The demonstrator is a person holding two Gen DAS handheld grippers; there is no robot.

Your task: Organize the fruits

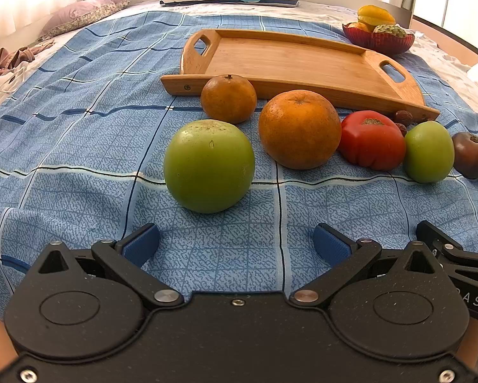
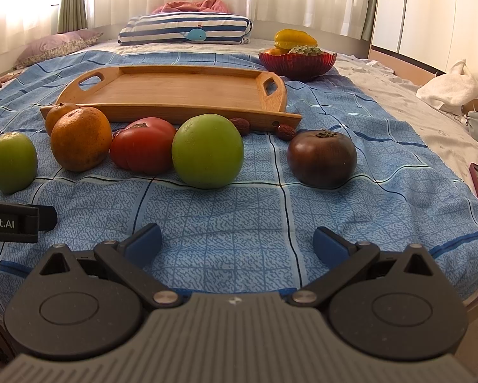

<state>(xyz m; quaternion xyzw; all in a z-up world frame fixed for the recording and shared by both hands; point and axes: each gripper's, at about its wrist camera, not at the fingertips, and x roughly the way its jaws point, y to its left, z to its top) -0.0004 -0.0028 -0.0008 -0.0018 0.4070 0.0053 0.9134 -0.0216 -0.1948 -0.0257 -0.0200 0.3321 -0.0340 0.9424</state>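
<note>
Blue pads on both grippers stand wide apart, nothing between them. Left gripper [image 1: 235,242] hovers low over the checked blue bedspread [image 1: 79,146], jaws released, aimed at the near green apple [image 1: 209,166] just ahead. Right gripper [image 2: 237,244] likewise released, over bare cloth, facing the second green apple [image 2: 207,151].

Fruits lie in a loose row across the bed: green apple, large orange [image 1: 299,129], small orange [image 1: 228,99] behind, red tomato [image 1: 371,140], second apple, dark fruit [image 2: 321,158]. Tomato touches the second apple.

Behind the row, the wooden tray [image 1: 290,63] is empty, its long axis across the bed, handles at the ends. Farther right, red bowl [image 2: 297,62] with yellow fruit.

Only the right view shows the small dried fruits [image 2: 285,131] clearly by the tray edge, and a white cloth [image 2: 451,87] far right.
</note>
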